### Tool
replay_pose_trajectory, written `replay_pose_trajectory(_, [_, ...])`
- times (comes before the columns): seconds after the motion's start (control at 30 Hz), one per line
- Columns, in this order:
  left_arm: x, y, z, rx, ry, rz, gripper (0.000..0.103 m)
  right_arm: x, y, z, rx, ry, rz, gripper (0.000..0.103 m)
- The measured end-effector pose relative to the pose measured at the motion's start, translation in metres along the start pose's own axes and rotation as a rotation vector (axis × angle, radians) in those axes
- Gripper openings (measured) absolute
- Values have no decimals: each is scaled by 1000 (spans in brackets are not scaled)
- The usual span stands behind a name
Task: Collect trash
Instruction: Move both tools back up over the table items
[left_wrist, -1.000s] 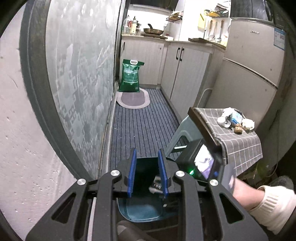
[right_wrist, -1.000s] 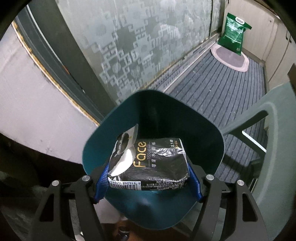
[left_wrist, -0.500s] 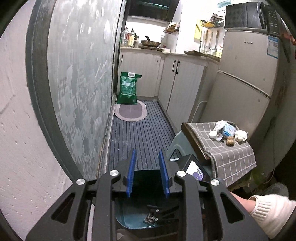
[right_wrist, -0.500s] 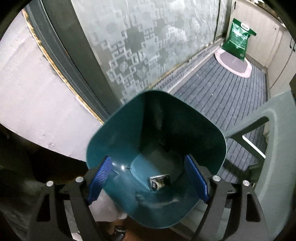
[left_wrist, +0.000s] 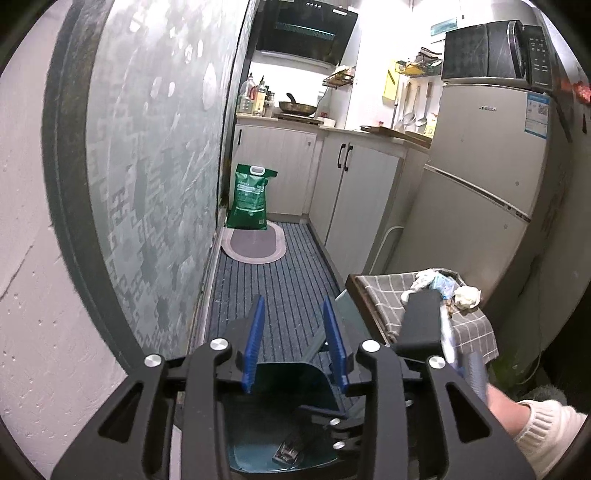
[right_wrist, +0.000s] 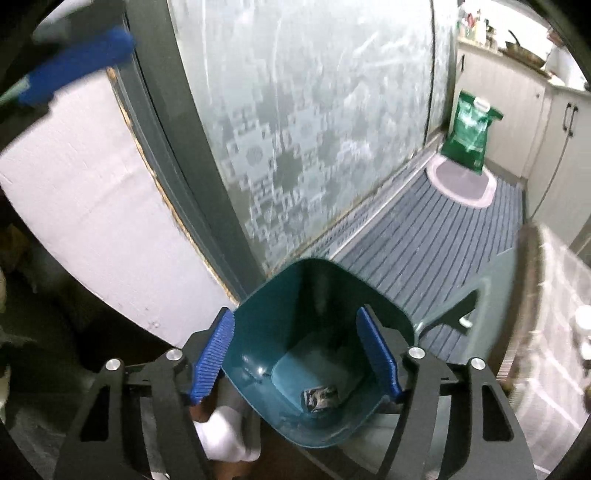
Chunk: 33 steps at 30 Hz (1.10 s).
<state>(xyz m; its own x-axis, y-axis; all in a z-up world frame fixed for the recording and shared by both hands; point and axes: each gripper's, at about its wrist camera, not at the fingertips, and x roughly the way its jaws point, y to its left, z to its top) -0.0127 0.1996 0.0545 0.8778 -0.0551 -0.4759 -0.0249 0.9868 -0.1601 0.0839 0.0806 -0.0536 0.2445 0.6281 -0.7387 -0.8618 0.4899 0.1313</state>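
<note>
A teal bin (right_wrist: 280, 295) stands on the floor by the frosted glass door. A black tissue pack (right_wrist: 321, 397) lies on its bottom, also seen as the pack (left_wrist: 290, 451) in the left wrist view. My right gripper (right_wrist: 295, 354) hangs above the bin mouth, its jaws closing with nothing between them. My left gripper (left_wrist: 295, 343) is over the bin's (left_wrist: 280, 398) far rim, jaws opening and empty. One of its blue pads (right_wrist: 74, 62) shows high at the upper left of the right wrist view. More trash, a crumpled tissue (left_wrist: 467, 295) among it, sits on a small table.
The small table's checked cloth (left_wrist: 384, 295) is to the right, with a grey-green stool (right_wrist: 491, 280) beside the bin. A green bag (left_wrist: 251, 199) and an oval mat (left_wrist: 255, 245) lie at the far end. Cabinets (left_wrist: 354, 192) and a fridge (left_wrist: 480, 184) line the right.
The tissue pack left my right gripper and dropped to the bin's bottom. The right gripper then rose above the bin. My left gripper rose too, and its jaws widened a little.
</note>
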Motion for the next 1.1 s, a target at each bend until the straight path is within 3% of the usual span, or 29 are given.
replay_pose_trajectory(0.3, [21, -33, 6, 26, -2, -44, 43, -68, -44, -3, 20, -100, -97, 63])
replay_pose_trajectory(0.57, [53, -76, -3, 42, 47, -118, 45, -124, -99, -13, 70, -124, -176, 61])
replay_pose_trajectory(0.8, [77, -113, -14, 74, 93, -136, 46, -175, -153, -14, 85, -157, -267, 61])
replay_pose_trajectory(0.93, [100, -130, -23, 65, 133, -139, 47, -188, -184, -36, 167, -179, -269, 61])
replay_pose_trajectory(1.1, [122, -158, -33, 98, 165, -163, 56, -195, -203, -55, 191, -162, -285, 61])
